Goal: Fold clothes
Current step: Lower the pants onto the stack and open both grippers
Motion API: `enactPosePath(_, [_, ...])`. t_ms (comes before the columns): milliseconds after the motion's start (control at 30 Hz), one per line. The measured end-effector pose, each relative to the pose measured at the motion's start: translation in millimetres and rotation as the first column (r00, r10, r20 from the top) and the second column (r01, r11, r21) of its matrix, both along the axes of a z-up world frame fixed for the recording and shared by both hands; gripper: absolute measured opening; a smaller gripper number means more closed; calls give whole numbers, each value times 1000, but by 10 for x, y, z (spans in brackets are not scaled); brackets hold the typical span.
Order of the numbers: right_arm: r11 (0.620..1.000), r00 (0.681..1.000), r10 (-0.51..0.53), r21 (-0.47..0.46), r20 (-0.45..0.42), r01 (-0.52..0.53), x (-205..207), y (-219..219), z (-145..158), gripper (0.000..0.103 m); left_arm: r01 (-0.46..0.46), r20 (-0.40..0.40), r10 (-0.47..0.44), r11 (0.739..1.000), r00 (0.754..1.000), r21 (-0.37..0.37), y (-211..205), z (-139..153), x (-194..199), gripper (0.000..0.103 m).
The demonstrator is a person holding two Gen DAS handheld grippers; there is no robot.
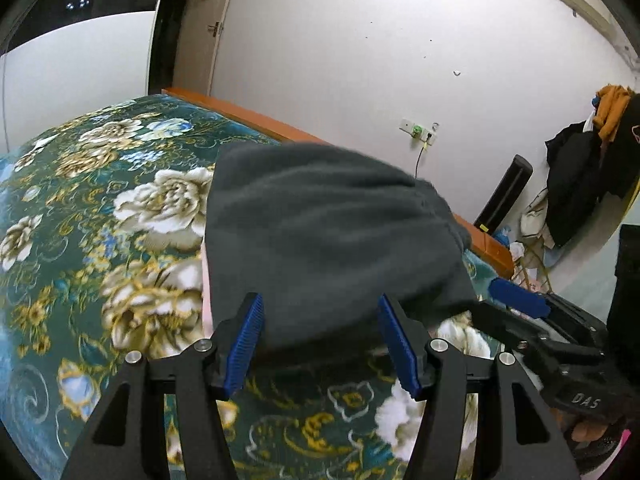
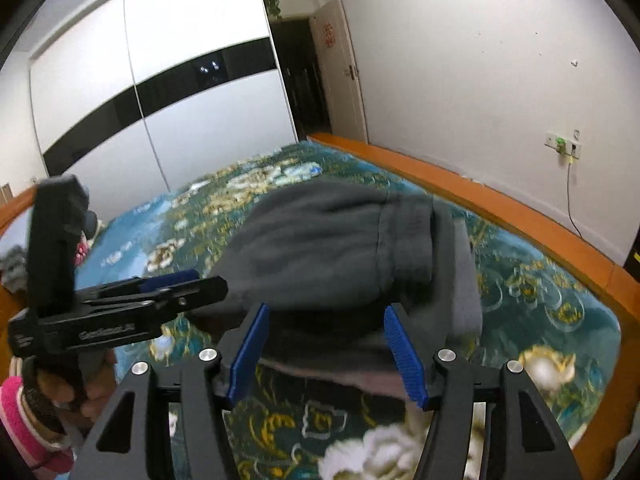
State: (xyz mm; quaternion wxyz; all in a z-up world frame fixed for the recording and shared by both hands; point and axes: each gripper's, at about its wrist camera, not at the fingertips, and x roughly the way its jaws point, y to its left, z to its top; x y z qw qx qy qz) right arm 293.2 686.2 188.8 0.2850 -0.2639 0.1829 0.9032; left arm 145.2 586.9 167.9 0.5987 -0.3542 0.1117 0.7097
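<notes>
A dark grey fleece garment point(image 1: 320, 232) lies bunched on the floral bedspread point(image 1: 100, 208). Left gripper point(image 1: 320, 344) and right gripper point(image 2: 326, 352) both gape wide, holding nothing. Soft, light and floppy, it looks best pinched at hem corners

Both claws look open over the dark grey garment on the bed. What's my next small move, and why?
Probably ease both claws back and check the fold. The left claw and right claw are open, holding nothing, and the dark grey garment already lies bunched on the floral bedspread.
</notes>
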Motion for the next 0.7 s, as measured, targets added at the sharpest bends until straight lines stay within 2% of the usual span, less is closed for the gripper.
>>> enactPosePath(167, [1000,999,9,-16,37,-9,6,-118,-245,67,-36,-1,36,999,999,-33,-135,-230,71,61])
enactPosePath(300, [999,998,32,-7,62,-32,-35,-140,-380,74,-71,17,72,996,997,-50,-177,-365,49,62])
enactPosePath(367, [999,997,41,3,70,-42,-58,-162,-424,78,-83,16,84,995,996,-53,-193,-403,50,74])
enactPosePath(467, [999,997,48,0,57,-48,-70,-175,-482,89,-94,10,95,994,995,-48,-227,-442,58,76])
enactPosePath(533, [999,998,43,-1,50,-43,-86,-172,-515,102,-100,2,100,994,995,-53,-228,-467,49,78])
enactPosePath(700, [1000,999,26,-4,44,-26,-87,-145,-576,103,-118,-4,118,991,993,-69,-227,-530,38,81])
